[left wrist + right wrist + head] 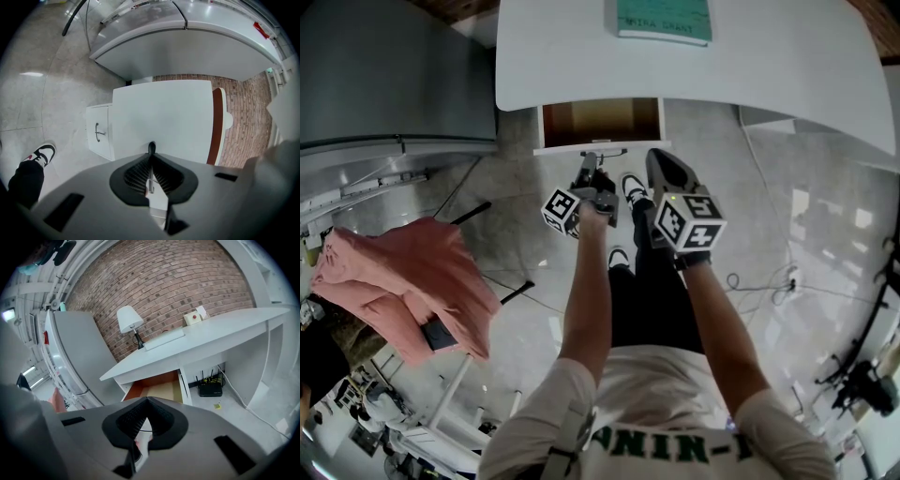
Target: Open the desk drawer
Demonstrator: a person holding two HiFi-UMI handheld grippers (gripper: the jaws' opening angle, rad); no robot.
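The drawer (600, 122) stands pulled out from under the white bench (769, 66). Its brown inside shows, and its thin handle (603, 152) faces the person. The left tool (592, 176) hovers just in front of that handle without touching it, its jaws closed with nothing between them. The right tool (662, 161) hangs beside it, near the drawer's right corner, jaws likewise together and holding nothing. A green book (664, 19) lies on the bench, and a pink cloth (403, 277) is heaped off to the left.
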